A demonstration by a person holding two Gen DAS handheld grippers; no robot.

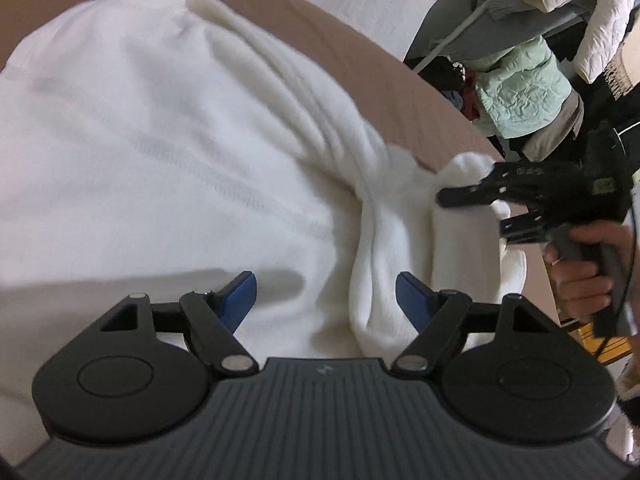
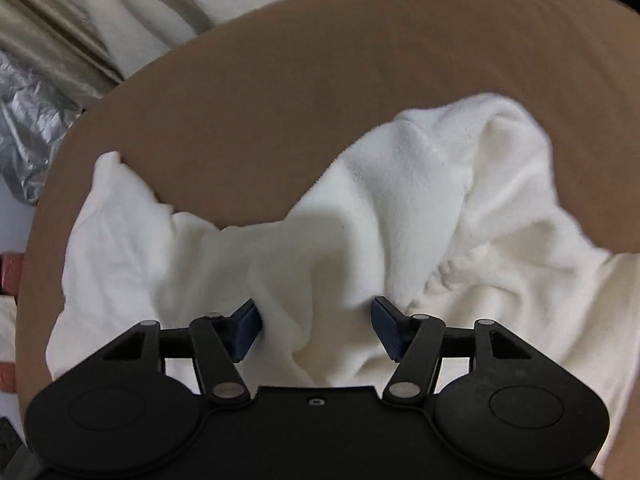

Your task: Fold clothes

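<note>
Left tool (image 1: 325, 294): spread apart, straddling a ridge of the white garment (image 1: 160, 152), for pinching.
Right tool (image 2: 316, 326): spread apart, bunched cloth between the fingers, ungripped.
Worktop (image 2: 280, 100): garment spread flat for folding.

Brown table (image 2: 280, 100), mint quilted jacket (image 1: 520, 88), crinkled silver plastic (image 2: 28, 128)

Garment (image 1: 180, 168) is lying on the table (image 1: 320, 40), bunching toward its right edge. Left gripper (image 1: 326, 292) is sitting over it; right gripper (image 1: 472, 204) is reaching in from the right.
</note>
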